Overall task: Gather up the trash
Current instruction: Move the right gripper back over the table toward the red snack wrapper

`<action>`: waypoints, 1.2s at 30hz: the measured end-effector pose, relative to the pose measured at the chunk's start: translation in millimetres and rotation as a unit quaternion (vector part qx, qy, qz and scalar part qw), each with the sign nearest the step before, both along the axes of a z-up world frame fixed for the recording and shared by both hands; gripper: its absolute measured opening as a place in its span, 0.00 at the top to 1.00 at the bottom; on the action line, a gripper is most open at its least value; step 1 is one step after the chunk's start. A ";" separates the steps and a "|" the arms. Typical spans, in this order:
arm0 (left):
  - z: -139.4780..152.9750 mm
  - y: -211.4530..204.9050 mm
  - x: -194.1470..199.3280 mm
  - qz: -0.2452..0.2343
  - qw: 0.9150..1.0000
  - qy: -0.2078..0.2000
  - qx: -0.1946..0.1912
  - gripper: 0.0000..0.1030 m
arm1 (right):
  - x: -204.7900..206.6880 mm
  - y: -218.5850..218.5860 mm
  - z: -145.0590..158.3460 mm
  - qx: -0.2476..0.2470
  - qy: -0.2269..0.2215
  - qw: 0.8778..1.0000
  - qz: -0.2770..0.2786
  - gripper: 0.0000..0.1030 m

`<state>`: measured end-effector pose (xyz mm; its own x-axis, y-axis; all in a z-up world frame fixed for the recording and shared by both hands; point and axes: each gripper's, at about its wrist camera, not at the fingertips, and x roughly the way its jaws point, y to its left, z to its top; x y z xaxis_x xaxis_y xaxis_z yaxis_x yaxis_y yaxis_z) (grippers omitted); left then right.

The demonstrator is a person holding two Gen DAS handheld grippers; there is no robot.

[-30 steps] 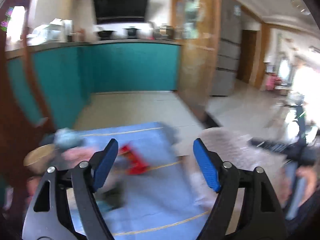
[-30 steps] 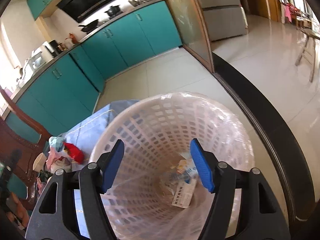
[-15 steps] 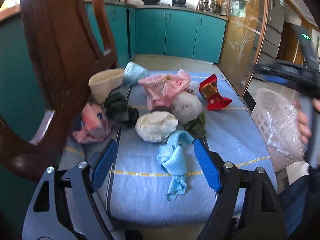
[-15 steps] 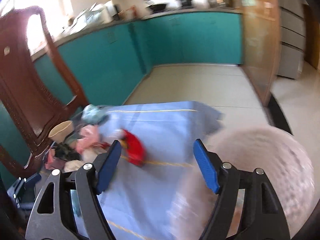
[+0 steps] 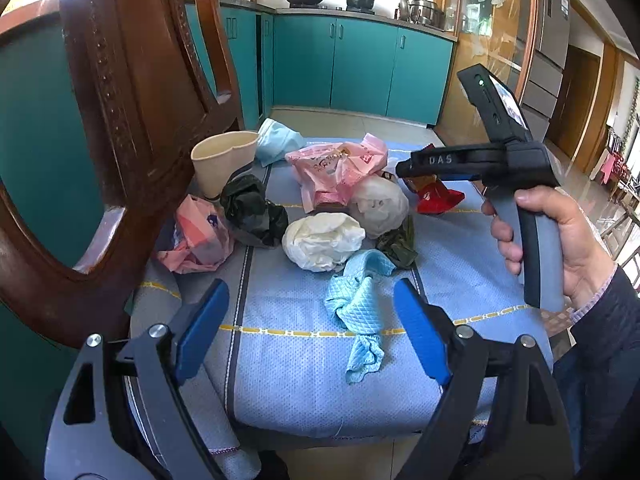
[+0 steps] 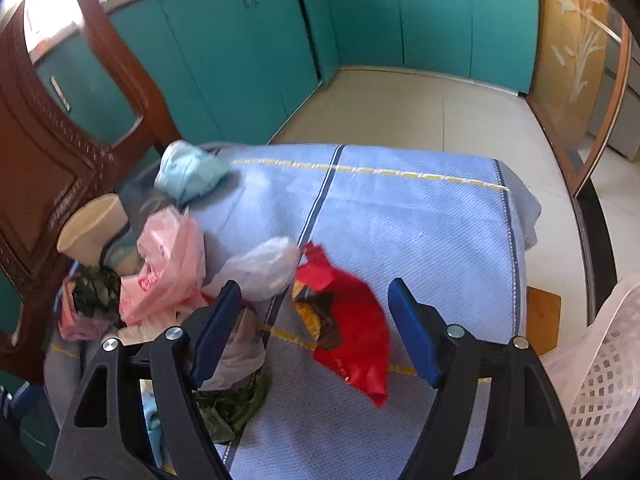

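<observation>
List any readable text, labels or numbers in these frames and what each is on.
"DAS": white letters on the black body of the right gripper, seen from the left wrist view.
Pink plastic bag: red print on it, too small to read.
Pink bag by the chair: a dark mark, not legible.
White wad: faint marks, unreadable.
Red snack wrapper: no legible text, blurred.
Nothing else readable.

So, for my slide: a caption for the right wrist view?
Open right gripper poised above a red snack wrapper on the blue cloth.
</observation>
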<state>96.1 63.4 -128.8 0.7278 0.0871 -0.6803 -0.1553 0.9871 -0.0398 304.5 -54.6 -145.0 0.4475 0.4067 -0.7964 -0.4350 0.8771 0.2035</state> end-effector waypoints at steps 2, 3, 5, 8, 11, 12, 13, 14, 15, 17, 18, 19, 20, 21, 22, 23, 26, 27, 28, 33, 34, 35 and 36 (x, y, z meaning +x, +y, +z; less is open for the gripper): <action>-0.1 -0.2 -1.4 0.000 1.000 -0.001 -0.003 0.18 | -5.1 0.2 0.7 -0.006 -0.007 1.000 0.001 0.33; 0.1 -0.7 -1.4 0.000 1.000 -0.001 -0.004 0.18 | -7.1 0.4 1.2 -0.011 -0.011 1.000 0.003 0.43; 0.4 -1.8 -1.8 0.000 1.000 -0.001 -0.005 0.18 | -11.0 0.6 0.9 -0.023 -0.014 1.000 0.011 0.60; 0.6 -5.9 -2.2 -0.005 1.000 -0.002 -0.005 0.18 | -14.7 -2.3 -2.0 -0.026 -0.008 1.000 0.014 0.80; 0.8 -9.1 -2.7 -0.007 1.000 -0.002 -0.004 0.18 | -19.6 -8.8 0.5 -0.027 -0.014 0.999 0.010 0.89; 0.7 -9.3 -2.7 -0.008 1.000 -0.002 -0.004 0.18 | -21.4 -12.0 2.4 -0.024 -0.016 1.000 0.008 0.92; 0.7 -9.9 -2.8 -0.008 1.000 -0.002 -0.005 0.18 | -23.0 -15.4 4.8 -0.019 -0.017 1.000 0.006 0.93; 0.6 -10.8 -2.9 -0.008 1.000 -0.001 -0.005 0.18 | -25.5 -20.2 8.4 -0.011 -0.018 1.000 0.004 0.94; 0.5 -11.7 -2.9 -0.008 1.000 -0.001 -0.005 0.18 | -28.7 -25.4 12.6 -0.006 -0.016 1.000 0.003 0.94; 0.7 -12.7 -3.1 -0.010 1.000 -0.001 -0.005 0.18 | -35.2 -33.3 20.3 0.004 -0.020 1.000 -0.001 0.94; 1.3 -13.4 -3.4 -0.010 1.000 -0.002 -0.005 0.18 | -40.0 -38.2 25.8 0.011 -0.023 1.000 0.000 0.94; 1.6 -13.6 -3.3 -0.010 1.000 -0.002 -0.005 0.18 | -43.7 -41.8 29.8 0.017 -0.026 1.000 0.000 0.94; 1.6 -13.7 -3.1 -0.011 1.000 -0.002 -0.005 0.18 | -49.0 -48.0 35.2 0.028 -0.029 0.999 0.001 0.94; 1.3 -13.9 -2.9 -0.010 1.000 -0.002 -0.005 0.18 | -53.2 -53.0 38.6 0.037 -0.029 0.999 0.001 0.94; 0.9 -13.9 -2.4 -0.009 1.000 -0.001 -0.006 0.18 | -58.7 -60.1 41.5 0.049 -0.027 0.998 0.001 0.94; 0.7 -13.8 -2.1 -0.009 1.000 -0.001 -0.007 0.18 | -62.8 -65.1 42.3 0.057 -0.023 0.998 0.001 0.94; -0.9 -14.4 -0.4 -0.009 1.000 0.002 -0.011 0.18 | -73.1 -77.0 40.7 0.093 0.002 0.996 0.009 0.94; -1.3 -14.8 -0.2 -0.009 1.000 0.003 -0.011 0.18 | -75.8 -79.4 39.8 0.104 0.009 0.994 0.013 0.94; -1.6 -15.2 0.1 -0.010 1.000 0.003 -0.011 0.18 | -78.2 -81.2 38.6 0.114 0.017 0.993 0.017 0.94; -4.4 -18.4 2.0 -0.012 1.000 0.008 -0.011 0.18 | -85.5 -81.1 32.0 0.138 0.050 0.988 0.038 0.94; -5.0 -19.3 2.3 -0.012 1.000 0.010 -0.012 0.18 | -86.4 -80.3 31.5 0.134 0.049 0.989 0.039 0.94; -5.4 -20.3 2.6 -0.014 1.000 0.011 -0.013 0.18 | -87.1 -79.5 30.9 0.132 0.050 0.989 0.040 0.94; -5.3 -21.3 2.4 -0.015 1.000 0.011 -0.012 0.18 | -87.3 -79.5 30.7 0.132 0.051 0.989 0.041 0.94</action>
